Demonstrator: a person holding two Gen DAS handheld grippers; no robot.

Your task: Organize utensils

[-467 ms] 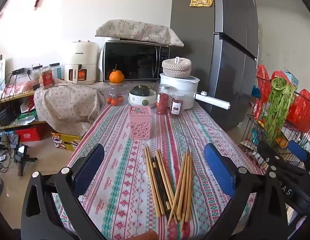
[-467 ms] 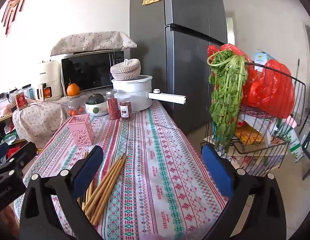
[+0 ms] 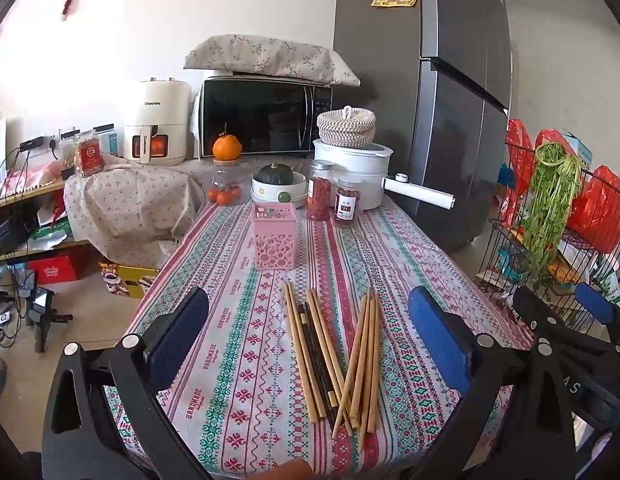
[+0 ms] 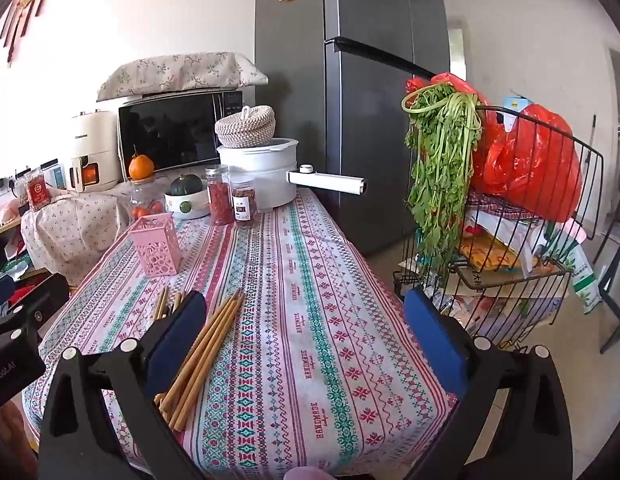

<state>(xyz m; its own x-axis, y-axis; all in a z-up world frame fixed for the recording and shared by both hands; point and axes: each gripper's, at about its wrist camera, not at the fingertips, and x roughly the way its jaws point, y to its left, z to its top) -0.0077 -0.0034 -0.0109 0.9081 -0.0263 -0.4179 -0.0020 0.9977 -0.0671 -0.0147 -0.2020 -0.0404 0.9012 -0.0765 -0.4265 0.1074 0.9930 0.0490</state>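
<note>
Several wooden chopsticks (image 3: 338, 360), with a dark pair among them, lie in a loose fan on the patterned tablecloth (image 3: 237, 320). Beyond them stands an empty pink perforated holder (image 3: 273, 236). My left gripper (image 3: 310, 344) hovers over the chopsticks, open wide, touching nothing. In the right wrist view the chopsticks (image 4: 201, 352) lie at the lower left, partly behind the left finger, and the pink holder (image 4: 157, 248) stands farther back. My right gripper (image 4: 305, 340) is open above bare cloth, right of the chopsticks. The right gripper's body (image 3: 570, 344) shows at the left view's right edge.
At the table's far end stand two spice jars (image 3: 334, 200), a white pot with a long handle (image 3: 358, 168), a bowl holding a green squash (image 3: 277, 188) and a jar of oranges (image 3: 225, 188). A wire rack with greens and red bags (image 4: 510, 208) stands right of the table. A fridge (image 4: 350, 80) stands behind.
</note>
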